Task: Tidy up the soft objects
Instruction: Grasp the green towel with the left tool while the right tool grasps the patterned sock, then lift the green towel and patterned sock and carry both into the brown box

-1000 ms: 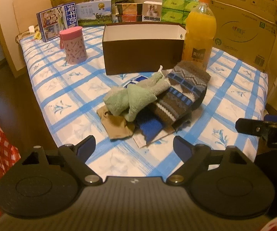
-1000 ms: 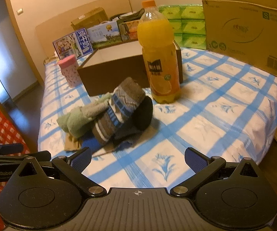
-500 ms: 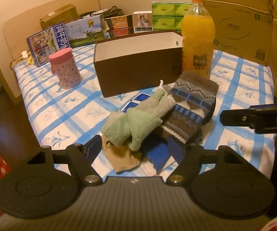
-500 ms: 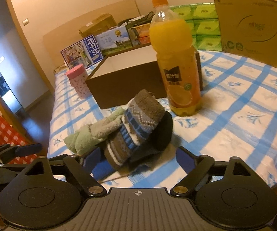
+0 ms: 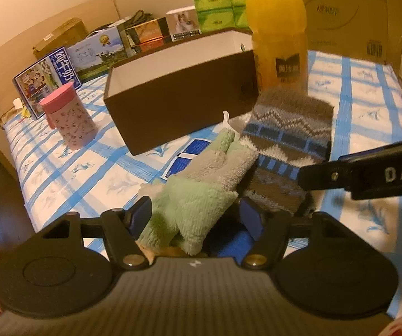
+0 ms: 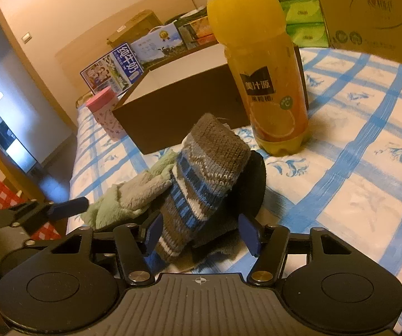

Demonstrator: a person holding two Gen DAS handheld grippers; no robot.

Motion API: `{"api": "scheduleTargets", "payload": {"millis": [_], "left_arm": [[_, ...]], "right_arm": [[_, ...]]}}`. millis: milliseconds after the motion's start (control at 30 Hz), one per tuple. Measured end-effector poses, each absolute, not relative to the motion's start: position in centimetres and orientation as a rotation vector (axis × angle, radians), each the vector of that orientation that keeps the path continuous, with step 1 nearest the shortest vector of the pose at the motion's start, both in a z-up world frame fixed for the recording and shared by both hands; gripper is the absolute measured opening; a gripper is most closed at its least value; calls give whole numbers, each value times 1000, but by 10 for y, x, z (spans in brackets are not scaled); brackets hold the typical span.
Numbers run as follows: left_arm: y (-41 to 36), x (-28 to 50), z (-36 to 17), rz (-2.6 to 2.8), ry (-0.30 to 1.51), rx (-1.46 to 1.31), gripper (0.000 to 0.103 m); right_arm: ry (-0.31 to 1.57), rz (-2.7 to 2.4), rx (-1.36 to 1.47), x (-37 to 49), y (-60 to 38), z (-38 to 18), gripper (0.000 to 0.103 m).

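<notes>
Pile: we see a green towel (image 5: 198, 196) lying against a patterned knit sock (image 5: 287, 142), with something dark blue (image 5: 228, 240) under them, all heaped on the desk (image 5: 368, 103) with its blue-checked cloth
Left tongs (image 5: 196, 218): open, one blue pad either side of the towel's near end; we cannot tell whether the pads touch the fabric
Right tongs (image 6: 202, 231): open, the jaws flanking the sock's lower end (image 6: 198, 184), with a visible gap on the right side
Dark item: a black piece (image 6: 254, 187) lies just behind the sock in the right wrist view
Box: an open brown box (image 5: 181, 95) with a white inside stands just behind the pile
Bottle: an orange juice bottle (image 6: 268, 64) stands upright beside the box's right end
Cup: a pink lidded cup (image 5: 69, 114) stands to the left of the box, well apart from the pile
</notes>
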State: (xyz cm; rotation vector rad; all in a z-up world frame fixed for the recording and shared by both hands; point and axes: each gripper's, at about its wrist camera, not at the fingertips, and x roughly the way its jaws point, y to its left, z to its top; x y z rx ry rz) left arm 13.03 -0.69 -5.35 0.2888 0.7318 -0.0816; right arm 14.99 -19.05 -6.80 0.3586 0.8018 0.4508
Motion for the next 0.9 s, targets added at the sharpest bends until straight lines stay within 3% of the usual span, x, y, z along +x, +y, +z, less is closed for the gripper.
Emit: {"api": "scheduleTargets", "payload": {"millis": [133,200,267,333,633,700,833,900], "left_arm": [[-6,143,-65,-85,745,310,68],[-5,148,-70,-86,748,317,62],[-2,151,-73,-98,749,314,32],[1,153,-74,-109,752,309,17],[37,144,-26,-52,614,201,14],[44,142,-16,-36,606,165,14],[56,137,-7,-17,606,110,14],[57,132,-6,-14,613,91,14]], "right_arm": [[803,456,384,156,-188,-72,57],[796,462,392,157,-187,-73,55],[789,464,395,158,-186,-72,53],[788,464,398,159,-186,-73,51],[776,446,404,163,-185,-73,48],[775,446,403,164,-184,-74,42],[755,461,383,165,-180,-73,16],[725,477,361,161,-178,-70,11]]}}
